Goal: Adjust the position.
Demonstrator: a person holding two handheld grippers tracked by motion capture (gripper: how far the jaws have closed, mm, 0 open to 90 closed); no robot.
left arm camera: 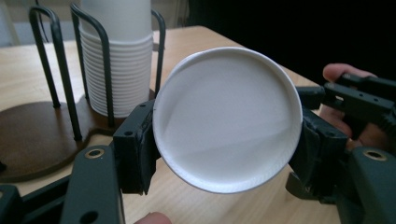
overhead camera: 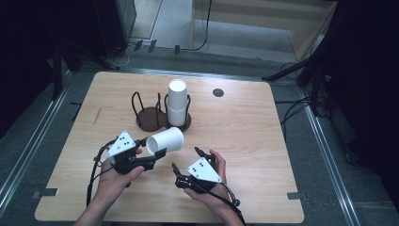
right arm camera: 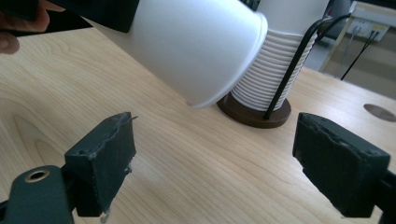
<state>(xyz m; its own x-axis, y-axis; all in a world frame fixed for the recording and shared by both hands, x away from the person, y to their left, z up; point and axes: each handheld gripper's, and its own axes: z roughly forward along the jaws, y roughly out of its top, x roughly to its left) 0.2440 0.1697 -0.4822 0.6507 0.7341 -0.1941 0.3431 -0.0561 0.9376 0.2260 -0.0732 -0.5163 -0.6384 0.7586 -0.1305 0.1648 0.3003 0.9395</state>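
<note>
Item: cup (overhead camera: 165,140), white paper, single. We hold it in the left claw (overhead camera: 151,153), jaws closed on its sides near the closed end, as the left gripper view shows (left arm camera: 227,119). It lies tilted on its side above the tabletop (overhead camera: 244,127), clear of the wood, just in front of the rack (overhead camera: 155,117).

Item: stack (overhead camera: 177,101), white cups nested upside down in the rack's right bay. The left bay stands empty of cups.

Item: right claw (overhead camera: 186,157), wide open, holding nothing, low over the tabletop and aimed at the cup's open rim (right arm camera: 205,56).

Status, as we judge it: one cup is off the stack and in hand. Still to do: either pass it to the open right claw or set it down. We cannot tell whether it is bound for the tabletop or the empty bay.
</note>
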